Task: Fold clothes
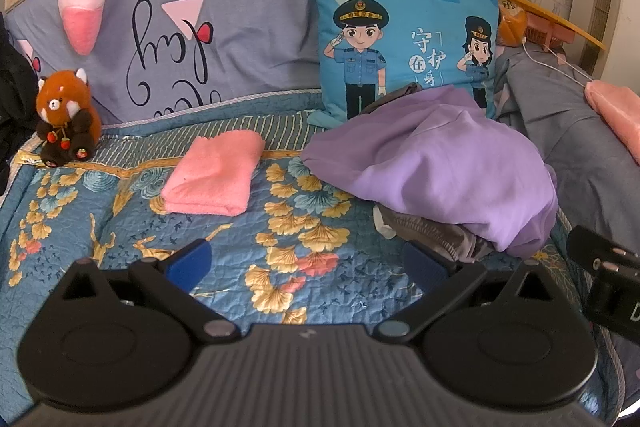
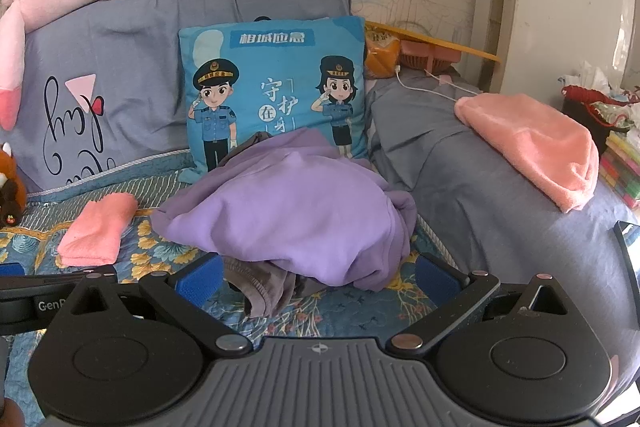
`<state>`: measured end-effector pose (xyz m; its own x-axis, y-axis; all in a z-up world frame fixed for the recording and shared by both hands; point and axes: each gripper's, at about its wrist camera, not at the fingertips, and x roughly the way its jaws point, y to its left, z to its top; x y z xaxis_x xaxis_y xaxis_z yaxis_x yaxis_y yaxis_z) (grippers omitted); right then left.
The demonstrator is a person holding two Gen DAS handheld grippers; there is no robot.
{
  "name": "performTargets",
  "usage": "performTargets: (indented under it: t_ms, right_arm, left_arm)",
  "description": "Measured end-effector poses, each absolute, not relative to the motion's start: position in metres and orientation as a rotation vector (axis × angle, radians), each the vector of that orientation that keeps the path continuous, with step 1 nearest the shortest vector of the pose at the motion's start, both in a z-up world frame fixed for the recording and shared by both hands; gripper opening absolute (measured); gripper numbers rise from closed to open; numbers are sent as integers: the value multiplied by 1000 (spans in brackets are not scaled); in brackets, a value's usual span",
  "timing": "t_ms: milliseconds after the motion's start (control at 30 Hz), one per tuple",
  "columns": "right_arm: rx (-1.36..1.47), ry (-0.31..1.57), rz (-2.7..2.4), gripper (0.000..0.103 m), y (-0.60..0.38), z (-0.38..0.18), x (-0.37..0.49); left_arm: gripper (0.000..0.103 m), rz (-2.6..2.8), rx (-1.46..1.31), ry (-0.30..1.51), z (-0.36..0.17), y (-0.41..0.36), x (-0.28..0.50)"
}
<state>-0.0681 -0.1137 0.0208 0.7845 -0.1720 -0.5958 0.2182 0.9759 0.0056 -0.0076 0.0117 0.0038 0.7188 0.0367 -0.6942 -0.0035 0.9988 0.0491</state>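
The left gripper (image 1: pixel 308 263) hovers with its blue-padded fingers (image 1: pixel 188 263) spread wide and empty above the floral quilt (image 1: pixel 100 227). Just ahead of its right finger lies the crumpled purple garment (image 1: pixel 440 163), heaped on a grey garment (image 1: pixel 436 233) whose hem pokes out beneath it. Ahead and to the left of this gripper sits a folded pink towel (image 1: pixel 214 173), and farther left a red panda plush (image 1: pixel 64 117) against the grey sofa back (image 1: pixel 240 27).

The right gripper (image 2: pixel 318 277) is likewise spread apart, holding nothing, with the purple garment (image 2: pixel 292 211) directly ahead between its fingers and the grey garment (image 2: pixel 264 287) nearly at its left fingertip. Behind the heap stands a blue cartoon cushion (image 2: pixel 276 83). Off to the right, a second pink towel (image 2: pixel 532 143) drapes over the grey-covered armrest (image 2: pixel 460 195). The folded towel (image 2: pixel 98 229) lies to the left.
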Motion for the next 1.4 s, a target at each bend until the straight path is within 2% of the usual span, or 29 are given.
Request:
performTargets:
  t_ms: [500,800,1167,1400]
  right_arm:
    - [109,669,-214,103,-130,4,-63]
    - [132,680,-209,103,-171,-34,-41]
    - [199,599,-82,103,-222,-79,6]
    - [253,610,-55,103,-262,-113,54]
  left_arm:
    - [103,-6,67,770,-14,13,4]
    - [103,-70,148,698,-46,15,40]
    - [103,-267,334,599,-89,-33,106]
    - [103,-350,364,632,-112,-54,149]
